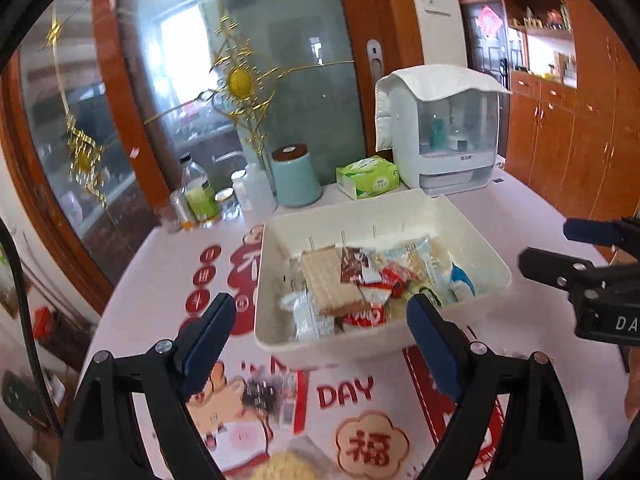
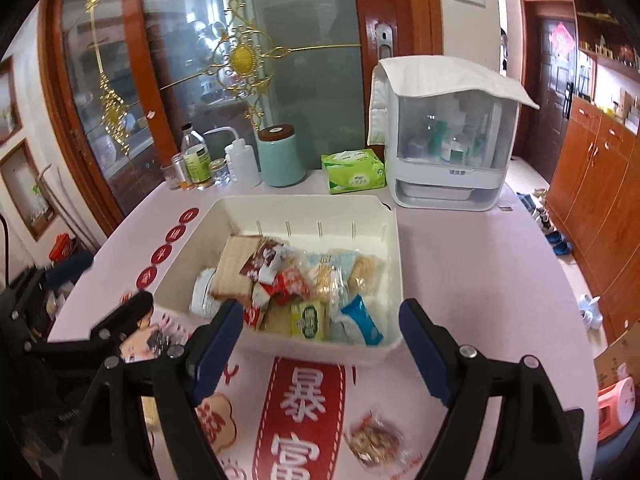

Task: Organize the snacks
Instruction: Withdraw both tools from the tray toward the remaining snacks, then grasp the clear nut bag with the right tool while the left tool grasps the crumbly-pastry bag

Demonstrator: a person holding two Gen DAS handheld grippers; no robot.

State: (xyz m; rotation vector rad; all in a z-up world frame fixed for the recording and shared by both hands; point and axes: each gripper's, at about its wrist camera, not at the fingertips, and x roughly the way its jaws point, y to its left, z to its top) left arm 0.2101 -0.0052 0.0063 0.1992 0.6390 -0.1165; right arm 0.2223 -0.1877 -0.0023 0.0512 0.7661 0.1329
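Left gripper (image 1: 320, 340) and right gripper (image 2: 320, 344) spread empty, white bin (image 2: 394, 236) heaped with wrapped snacks (image 2: 288, 280)

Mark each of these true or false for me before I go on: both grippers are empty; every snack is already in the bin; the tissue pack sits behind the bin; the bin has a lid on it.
1. Both grippers are empty. True: the left gripper and right gripper stand open with nothing between the fingers.
2. Every snack is already in the white bin. False: a clear-wrapped snack and a dark-wrapped snack lie on the tablecloth in front of it.
3. The green tissue pack sits behind the bin. True.
4. The bin has a lid on it. False: it is open, and the snacks inside show.
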